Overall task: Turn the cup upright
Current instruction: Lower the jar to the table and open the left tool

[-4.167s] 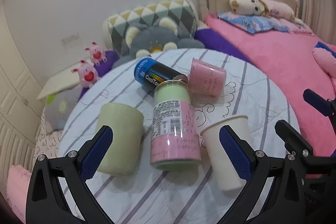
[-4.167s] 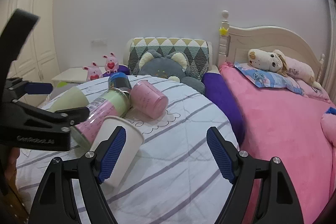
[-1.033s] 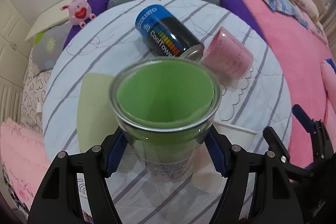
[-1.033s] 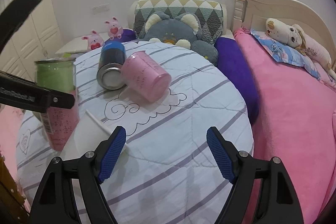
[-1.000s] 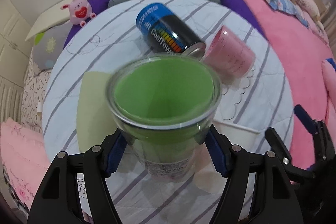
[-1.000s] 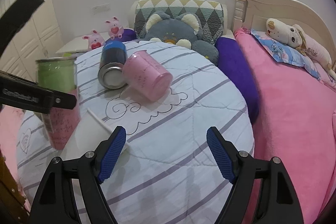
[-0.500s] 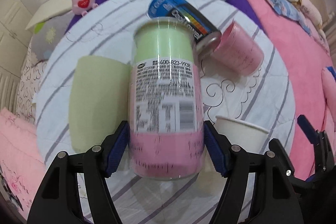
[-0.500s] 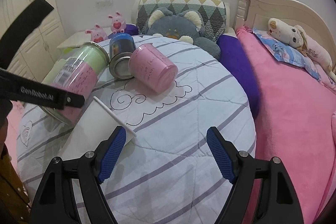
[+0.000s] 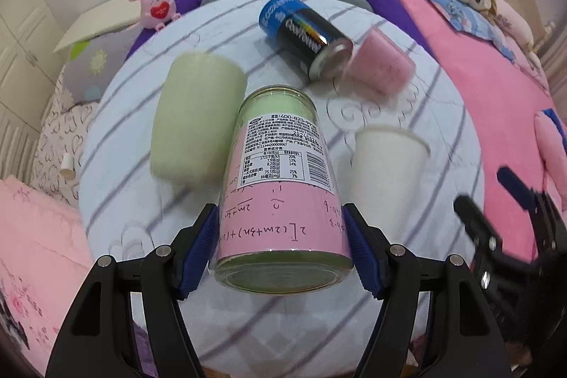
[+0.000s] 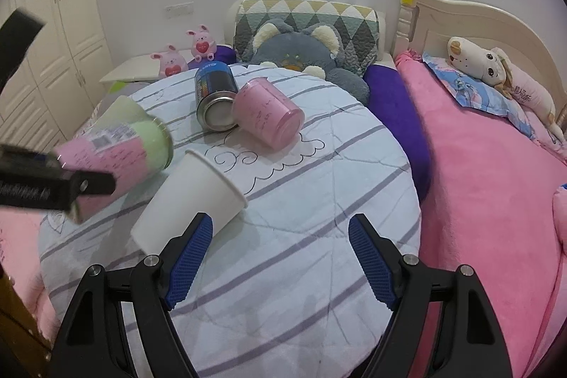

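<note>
1. Though motion blur smears the pink cup (image 9: 381, 68) and can (image 9: 304, 34), the left gripper (image 9: 280, 248) plainly clamps the clear labelled jar-cup (image 9: 280, 186), tilted base-first above the table.
2. Right gripper (image 10: 280, 257) hangs spread, gripping nothing, beside a toppled white paper cup (image 10: 187, 197).
3. Striped quilted cloth (image 10: 301, 236) covers the round table; a pink bed (image 10: 496, 183) adjoins.

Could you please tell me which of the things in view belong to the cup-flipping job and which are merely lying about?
In the job:
clear jar-like cup
left gripper

Lying about:
green cup
white paper cup
pink cup
blue can
</note>
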Demonstrator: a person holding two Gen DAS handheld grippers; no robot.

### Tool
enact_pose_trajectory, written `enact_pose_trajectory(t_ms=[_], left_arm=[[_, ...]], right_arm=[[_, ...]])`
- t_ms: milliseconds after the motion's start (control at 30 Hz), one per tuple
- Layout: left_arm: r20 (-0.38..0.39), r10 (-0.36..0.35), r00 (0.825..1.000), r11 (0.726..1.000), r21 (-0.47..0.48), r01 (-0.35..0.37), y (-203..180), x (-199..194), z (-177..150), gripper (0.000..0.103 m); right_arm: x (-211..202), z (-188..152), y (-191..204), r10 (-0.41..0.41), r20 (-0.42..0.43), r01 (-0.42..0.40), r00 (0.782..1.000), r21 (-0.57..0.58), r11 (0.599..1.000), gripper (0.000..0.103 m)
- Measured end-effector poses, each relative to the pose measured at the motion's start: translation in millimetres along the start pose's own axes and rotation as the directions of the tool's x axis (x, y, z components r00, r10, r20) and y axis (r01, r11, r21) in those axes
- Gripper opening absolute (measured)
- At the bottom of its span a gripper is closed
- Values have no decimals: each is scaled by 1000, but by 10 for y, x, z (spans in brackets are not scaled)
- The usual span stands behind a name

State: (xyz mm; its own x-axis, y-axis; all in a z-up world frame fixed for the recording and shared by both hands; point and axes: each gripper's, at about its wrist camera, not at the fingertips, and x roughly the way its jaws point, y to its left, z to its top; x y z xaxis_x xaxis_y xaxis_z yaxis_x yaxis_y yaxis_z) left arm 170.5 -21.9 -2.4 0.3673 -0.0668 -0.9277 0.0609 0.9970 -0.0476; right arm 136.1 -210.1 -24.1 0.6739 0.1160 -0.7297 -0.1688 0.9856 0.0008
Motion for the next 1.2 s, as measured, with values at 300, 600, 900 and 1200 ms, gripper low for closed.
enact_pose_trajectory(t_ms=[300,600,900,1200], left_arm=[[-13,-27,1000,1000,-3,27,10,-26,-583,73],[34,-27,999,999,24,26,8,-20,-708,93],[79,-32,996,999,39,29,19,-88,-749,94],[108,-41,993,998,59,35,61,-213,-737,94]], right_arm=[[-146,-230,63,-8,-25,9,1000,25,1000,81],[-152,-401,186,-3,-58,6,998,48,999,81],[-170,-436,214,-8,-69,12,998,62,998,81],[-237,-392,252,2,-57,3,998,81,997,81]])
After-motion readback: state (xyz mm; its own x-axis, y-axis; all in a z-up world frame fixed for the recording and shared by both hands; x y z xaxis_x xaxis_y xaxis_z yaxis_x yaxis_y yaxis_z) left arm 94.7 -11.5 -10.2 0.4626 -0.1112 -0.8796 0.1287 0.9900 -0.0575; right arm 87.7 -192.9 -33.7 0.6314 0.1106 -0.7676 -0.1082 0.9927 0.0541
